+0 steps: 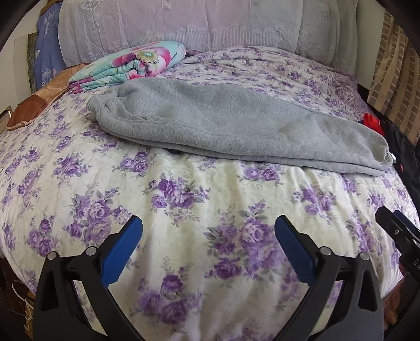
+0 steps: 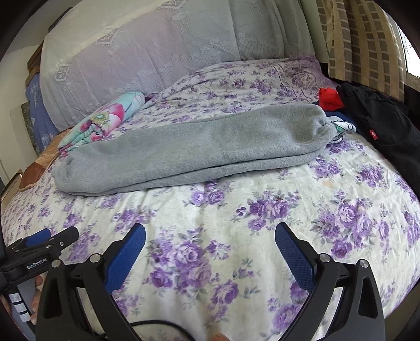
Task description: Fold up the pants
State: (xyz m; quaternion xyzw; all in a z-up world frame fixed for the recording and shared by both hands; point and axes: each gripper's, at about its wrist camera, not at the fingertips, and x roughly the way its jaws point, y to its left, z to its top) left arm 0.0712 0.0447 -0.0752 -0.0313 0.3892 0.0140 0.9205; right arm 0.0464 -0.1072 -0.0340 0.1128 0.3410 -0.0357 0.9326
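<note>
Grey fleece pants [image 1: 223, 123] lie folded lengthwise on the floral bed cover, legs stacked, cuffs at the left and waist at the right; they also show in the right wrist view [image 2: 189, 152]. My left gripper [image 1: 208, 230] is open and empty, over the cover well short of the pants' near edge. My right gripper [image 2: 210, 238] is open and empty too, likewise short of the pants. The right gripper's tip shows at the right edge of the left wrist view [image 1: 393, 225]; the left one shows at the left of the right wrist view [image 2: 50, 238].
A folded floral quilt [image 1: 131, 65] lies behind the pants' cuff end. Dark clothes [image 2: 378, 126] and a red item [image 2: 329, 98] are piled at the right by the waist. A lace-covered headboard [image 1: 183, 23] stands behind. The purple-flowered cover [image 1: 183, 196] spans the bed.
</note>
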